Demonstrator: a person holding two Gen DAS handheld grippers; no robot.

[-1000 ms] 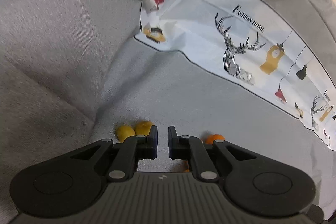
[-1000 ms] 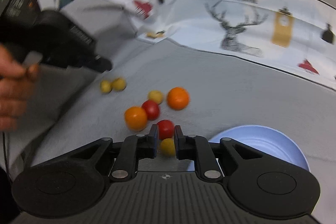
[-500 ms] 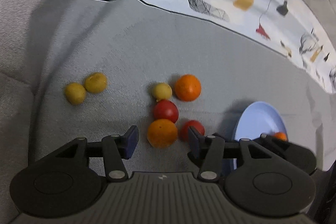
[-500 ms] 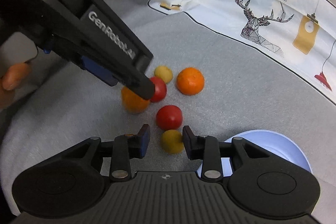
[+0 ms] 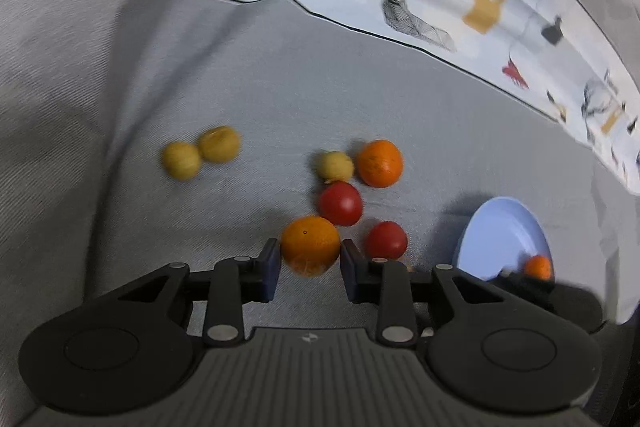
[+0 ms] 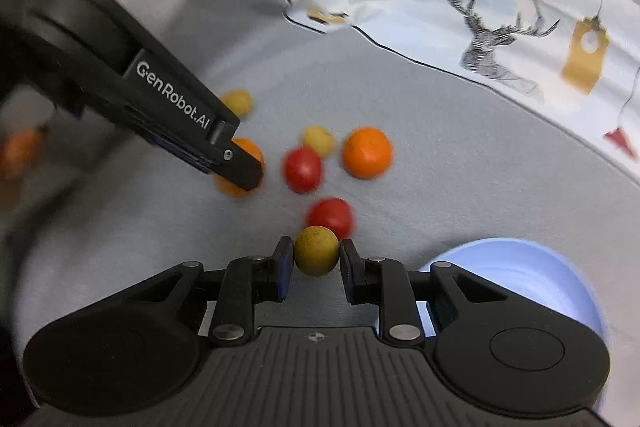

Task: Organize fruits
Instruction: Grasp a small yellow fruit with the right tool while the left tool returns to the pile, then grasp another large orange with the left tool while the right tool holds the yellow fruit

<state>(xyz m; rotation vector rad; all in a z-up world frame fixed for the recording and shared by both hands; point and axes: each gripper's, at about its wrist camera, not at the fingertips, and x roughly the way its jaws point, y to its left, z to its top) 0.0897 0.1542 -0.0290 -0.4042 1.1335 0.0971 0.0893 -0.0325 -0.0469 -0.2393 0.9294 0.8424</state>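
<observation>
Barely started: one small orange fruit sits in your blue bowl. Your left gripper has just been closing on the near orange, your right gripper on a yellow fruit; both pinch. The rest is loose on the grey cloth.

My left gripper has swung from the sofa's back down over the fruit, both jaws narrowing, left around an orange, right gripper around a yellow fruit.
</observation>
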